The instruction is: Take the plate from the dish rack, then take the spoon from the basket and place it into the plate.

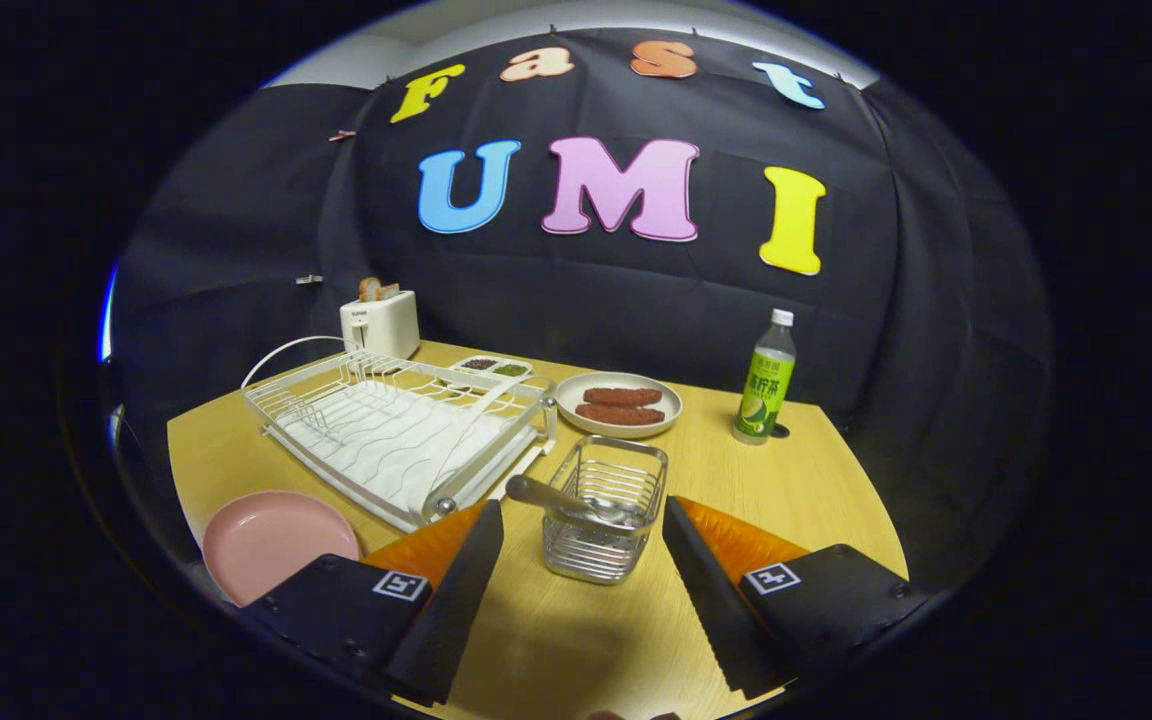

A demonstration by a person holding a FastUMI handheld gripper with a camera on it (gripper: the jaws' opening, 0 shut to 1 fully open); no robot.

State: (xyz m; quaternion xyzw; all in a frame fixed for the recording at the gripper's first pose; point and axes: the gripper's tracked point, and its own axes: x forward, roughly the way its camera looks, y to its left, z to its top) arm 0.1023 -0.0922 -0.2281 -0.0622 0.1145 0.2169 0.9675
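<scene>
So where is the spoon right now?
The spoon lies in the wire basket, handle poking out toward the dish rack, just ahead of the open gripper.

A white toaster (380, 322) with slices of bread (377, 289) in its slots stands at the far corner of the wooden table (816, 480). Beside it lies a small white two-compartment dish (492, 368), one side holding something dark, the other something green. Near the middle sits a pale oval plate (619, 404) carrying two brown sausage-like pieces (621, 405). Well apart from it stands an upright green tea bottle (766, 378) with a white cap.
</scene>
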